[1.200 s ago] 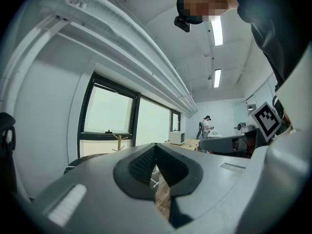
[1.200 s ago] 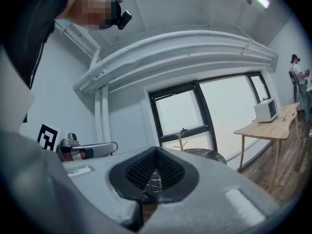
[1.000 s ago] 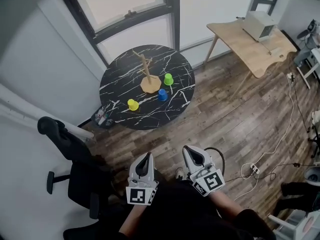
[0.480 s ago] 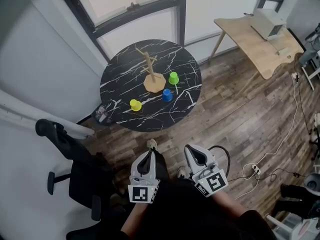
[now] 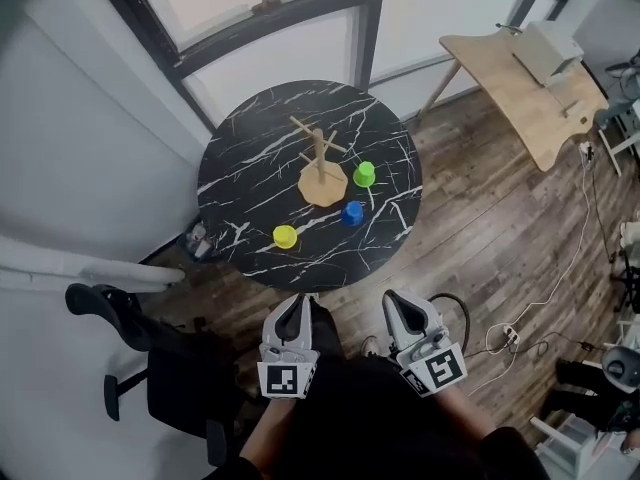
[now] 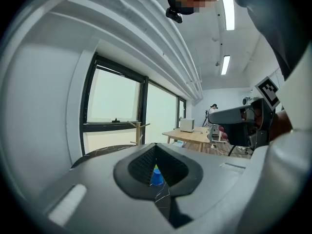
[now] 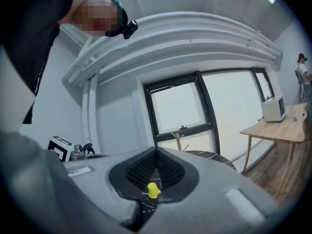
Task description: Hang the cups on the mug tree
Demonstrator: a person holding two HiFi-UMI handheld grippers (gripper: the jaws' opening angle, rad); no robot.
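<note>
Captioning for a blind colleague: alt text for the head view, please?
From above: a round black table holds a bare wooden mug tree with a green cup, a blue cup and a yellow cup beside it. Below, the left tongs and right tongs are shut and empty, short of the table.

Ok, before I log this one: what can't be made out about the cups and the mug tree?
Head view: the green cup, blue cup and yellow cup are too small to show handles.
Left gripper view: the body of the left gripper covers the base of the mug tree and the yellow cup.
Right gripper view: the body of the right gripper hides the green and blue cups; only the yellow one shows.
</note>
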